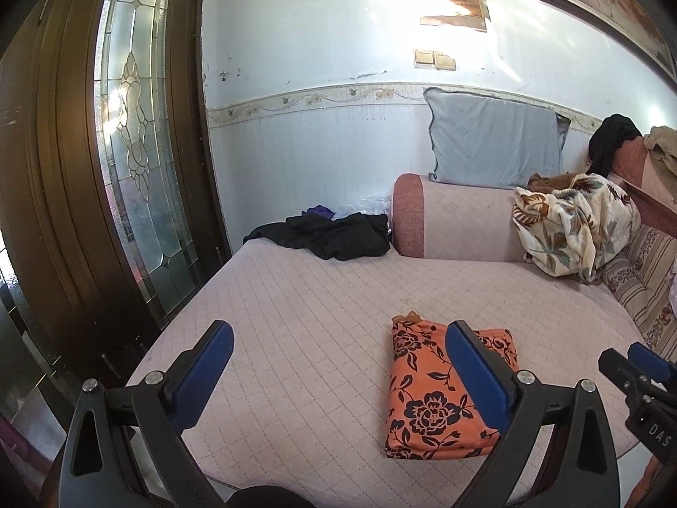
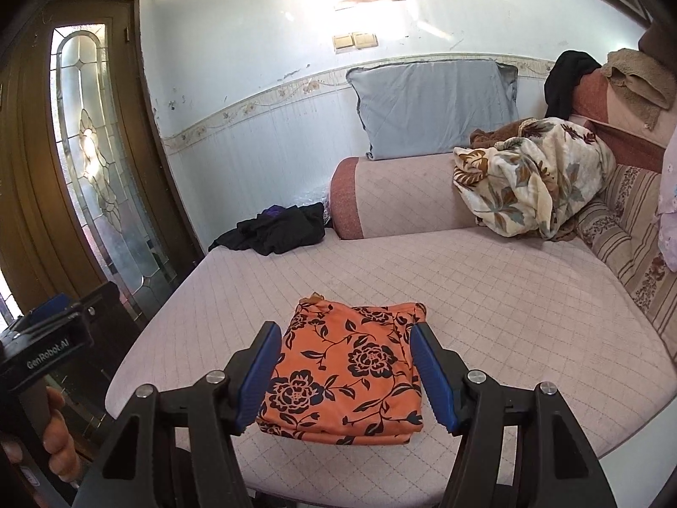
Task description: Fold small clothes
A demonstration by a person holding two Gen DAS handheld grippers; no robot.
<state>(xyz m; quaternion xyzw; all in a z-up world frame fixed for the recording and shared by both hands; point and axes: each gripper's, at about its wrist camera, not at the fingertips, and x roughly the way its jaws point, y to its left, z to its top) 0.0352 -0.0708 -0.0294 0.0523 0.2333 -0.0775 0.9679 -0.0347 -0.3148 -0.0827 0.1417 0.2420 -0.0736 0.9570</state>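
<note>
Neatly folded garment (image 2: 345,366) — both claws agape

Two wrist fisheyes, both low over the near edge of the sofa seat, facing the far wall.

The left wrist view looks forward between its own fingers from left of the folded orange floral cloth (image 1: 444,385), which lies right of centre, partly behind the right finger; the right tool (image 1: 634,364) shows at its right edge. The right wrist view sits close behind the cloth (image 2: 347,368), centred between its fingers, with the left tool (image 2: 50,321) at its left edge. Both share the quilted seat (image 1: 296,296), black clothes (image 1: 330,235), blue pillow (image 1: 495,144), glass door (image 1: 135,127) and floral blanket (image 1: 575,220).
</note>
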